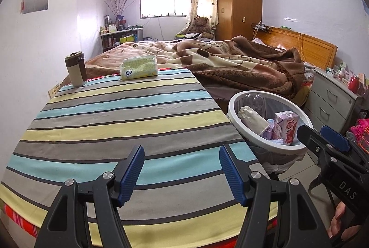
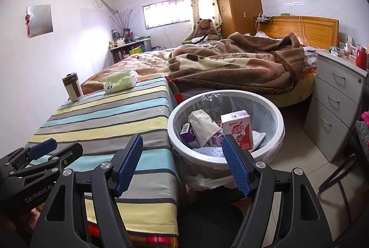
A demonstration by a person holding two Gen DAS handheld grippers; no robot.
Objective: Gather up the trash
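A white-rimmed trash bin (image 2: 174, 118) with a bag liner stands on the floor beside the striped table (image 2: 110, 114). It holds a pink drink carton (image 2: 238, 130), a crumpled pale wrapper (image 2: 203, 126), a purple carton (image 2: 187, 135) and a clear bottle (image 2: 212, 98). My right gripper (image 2: 182, 139) hovers open just in front of the bin's near rim, nothing between its pads. Over the table's near end my left gripper (image 1: 181, 154) is open and empty. The bin (image 1: 233, 107) and pink carton (image 1: 288, 128) also show in the left wrist view, with the right gripper (image 1: 316, 135) beside them.
A brown-and-cream tumbler (image 1: 75, 69) and a tissue pack (image 1: 139, 68) stand at the table's far end. Behind lies a bed with a brown blanket (image 1: 242, 63). A grey drawer cabinet (image 2: 334, 109) stands right of the bin, and a dark chair frame (image 2: 341, 176) is at the right.
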